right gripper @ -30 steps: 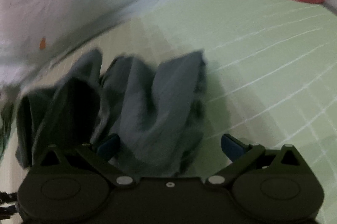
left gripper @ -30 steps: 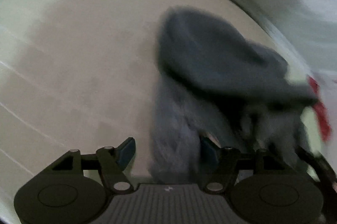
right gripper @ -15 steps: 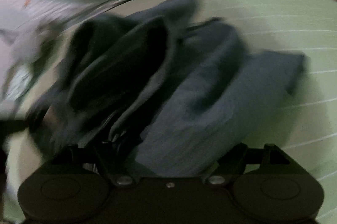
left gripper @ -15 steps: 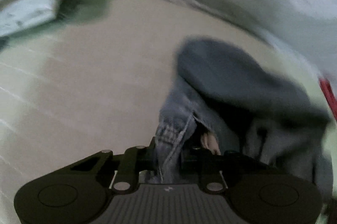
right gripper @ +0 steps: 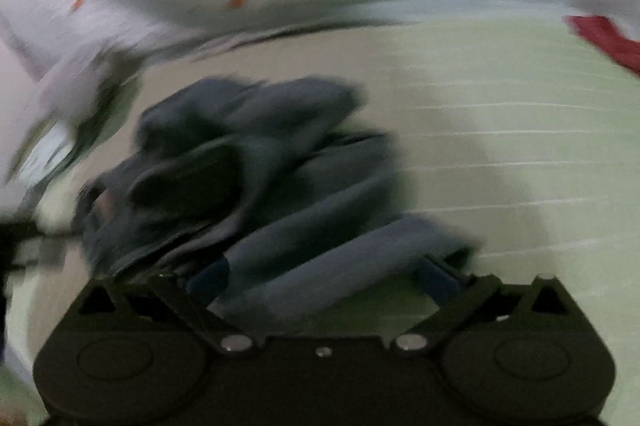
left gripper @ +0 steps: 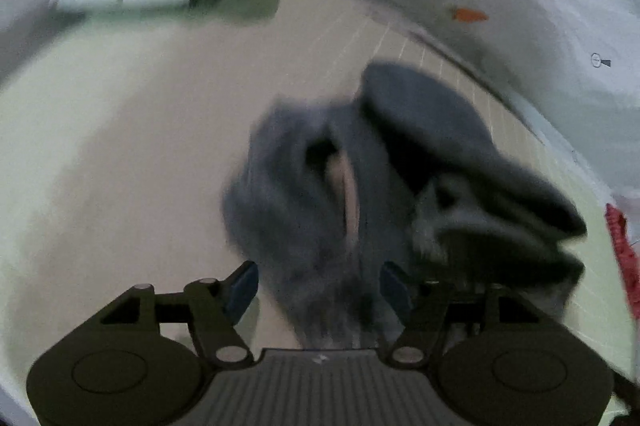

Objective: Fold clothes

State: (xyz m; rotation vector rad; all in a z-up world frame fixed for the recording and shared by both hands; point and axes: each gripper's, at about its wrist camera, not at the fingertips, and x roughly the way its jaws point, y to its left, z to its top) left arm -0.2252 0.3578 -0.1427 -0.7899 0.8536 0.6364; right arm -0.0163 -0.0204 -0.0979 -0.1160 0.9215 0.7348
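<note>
left wrist: fingers (left gripper: 242, 286) of left gripper (left gripper: 318, 286) spread apart, grey garment (left gripper: 360, 186) bunched between them and piled ahead on the pale mat (left gripper: 120, 166); frame blurred, red cloth (left gripper: 620, 250) at right edge.

right wrist: right gripper (right gripper: 322, 276) spread wide, fingers (right gripper: 208, 276) released; grey garment (right gripper: 260, 178) crumpled ahead-left, one fold lying between the tips. red cloth (right gripper: 608, 38) far right on mat (right gripper: 520, 146).
</note>
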